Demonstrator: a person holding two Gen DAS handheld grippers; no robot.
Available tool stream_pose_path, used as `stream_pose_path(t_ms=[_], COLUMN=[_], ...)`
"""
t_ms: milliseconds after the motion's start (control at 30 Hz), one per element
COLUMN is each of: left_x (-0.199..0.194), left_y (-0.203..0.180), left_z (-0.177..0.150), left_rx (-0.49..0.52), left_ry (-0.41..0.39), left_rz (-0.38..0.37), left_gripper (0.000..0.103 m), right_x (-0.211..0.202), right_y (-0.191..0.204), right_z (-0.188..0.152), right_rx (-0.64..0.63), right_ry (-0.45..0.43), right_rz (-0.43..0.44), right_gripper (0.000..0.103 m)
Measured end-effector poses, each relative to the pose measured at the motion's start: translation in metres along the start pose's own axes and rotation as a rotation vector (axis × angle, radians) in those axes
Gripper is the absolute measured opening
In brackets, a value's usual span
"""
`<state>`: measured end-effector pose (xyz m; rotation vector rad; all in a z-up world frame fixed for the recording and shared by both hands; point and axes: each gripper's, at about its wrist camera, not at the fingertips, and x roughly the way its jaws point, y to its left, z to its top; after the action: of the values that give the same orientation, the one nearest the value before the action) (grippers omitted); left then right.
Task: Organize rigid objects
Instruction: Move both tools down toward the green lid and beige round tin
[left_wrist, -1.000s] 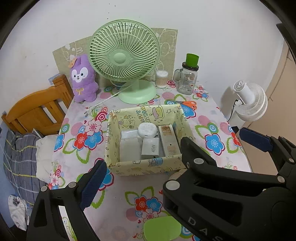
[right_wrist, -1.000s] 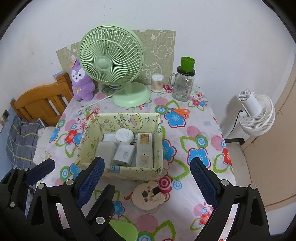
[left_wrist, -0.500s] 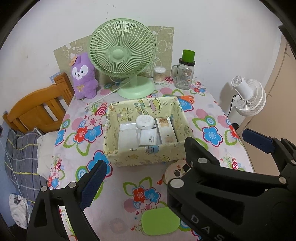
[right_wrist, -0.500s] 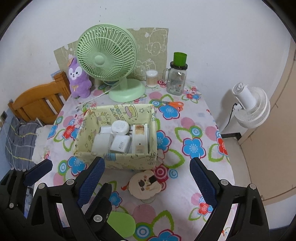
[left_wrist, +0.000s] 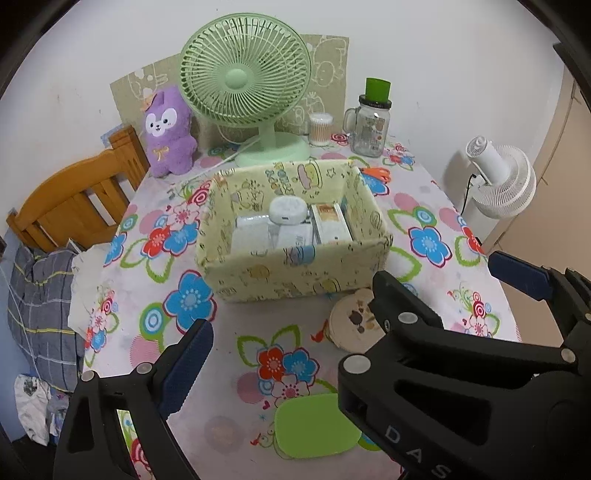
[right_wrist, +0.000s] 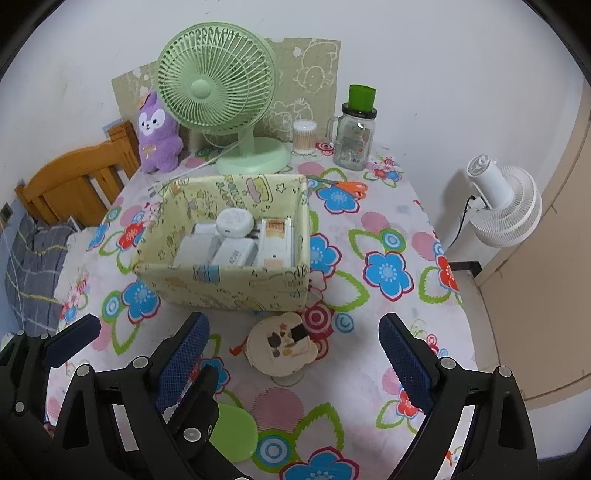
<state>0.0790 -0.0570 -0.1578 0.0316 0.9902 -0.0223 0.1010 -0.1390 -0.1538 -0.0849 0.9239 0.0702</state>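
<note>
At the table (right_wrist: 406, 221) centre, one fabric box (right_wrist: 229, 284) holds about five white items; one long carton (right_wrist: 275, 240) points toward the wall. One round tin (right_wrist: 280, 345) sits just before it. Right gripper (right_wrist: 291, 365) spread, empty; left gripper (left_wrist: 280, 354) apparently spread.

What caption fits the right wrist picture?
Open right gripper above a round case beside a yellow box on the flowery table.

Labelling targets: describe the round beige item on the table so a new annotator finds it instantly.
Start at the yellow cartoon-print fabric box mid-table. Just in front of its near right corner sits a round cream lidded container. Unlike the flat green lid nearer the camera, it is cream-coloured with small dark and brown shapes on top.
</note>
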Motion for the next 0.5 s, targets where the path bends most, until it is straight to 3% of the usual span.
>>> stream_pose_path(t_ms=[500], left_x=[0.027], left_y=[-0.006], left_z=[-0.043], left_rx=[-0.032], left_ry=[0.044], left_rz=[-0.012], left_gripper=[0.096], right_x=[0.028], right_y=[-0.002], right_z=[-0.045], right_rx=[-0.012], right_ry=[0.042], right_rz=[0.031], right_gripper=[0.095])
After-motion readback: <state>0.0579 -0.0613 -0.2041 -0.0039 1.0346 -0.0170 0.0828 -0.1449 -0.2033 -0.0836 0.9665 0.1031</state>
